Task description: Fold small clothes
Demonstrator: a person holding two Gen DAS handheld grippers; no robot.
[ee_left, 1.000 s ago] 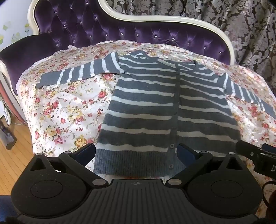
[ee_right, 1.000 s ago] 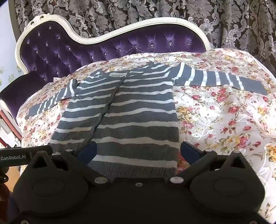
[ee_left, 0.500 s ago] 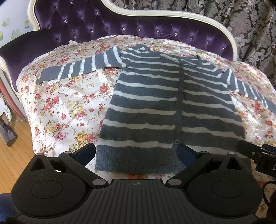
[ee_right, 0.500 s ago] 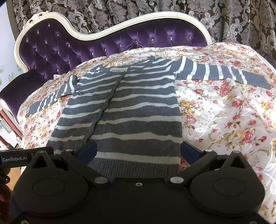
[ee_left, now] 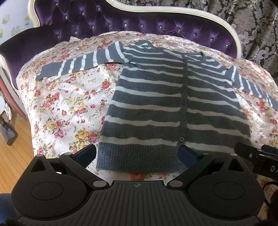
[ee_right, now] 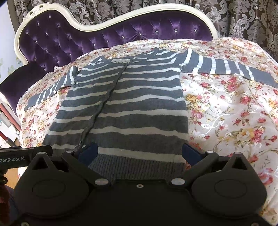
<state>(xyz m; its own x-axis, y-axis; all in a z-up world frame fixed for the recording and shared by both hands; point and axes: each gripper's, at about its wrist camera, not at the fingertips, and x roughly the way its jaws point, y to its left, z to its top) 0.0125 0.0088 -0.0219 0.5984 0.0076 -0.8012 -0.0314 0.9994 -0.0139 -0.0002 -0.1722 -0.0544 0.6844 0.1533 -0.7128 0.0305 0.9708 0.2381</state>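
A small grey cardigan with white stripes (ee_left: 156,107) lies flat and buttoned on a floral bedspread (ee_left: 66,107), sleeves spread to both sides. My left gripper (ee_left: 137,154) is open, its blue-padded fingers astride the left half of the ribbed hem, just above it. My right gripper (ee_right: 139,153) is open over the right half of the hem of the cardigan (ee_right: 132,107). Neither holds cloth. The right gripper's side (ee_left: 257,156) shows at the left view's right edge.
A purple tufted headboard with a cream frame (ee_left: 132,19) curves behind the bed, with patterned curtains (ee_right: 243,15) beyond. Wooden floor (ee_left: 12,160) and a dark object lie off the bed's left edge.
Both grippers have moved forward and down toward the cardigan's hem, which now looks larger and sits between the fingers. The jaws stay open and the cardigan has not moved.
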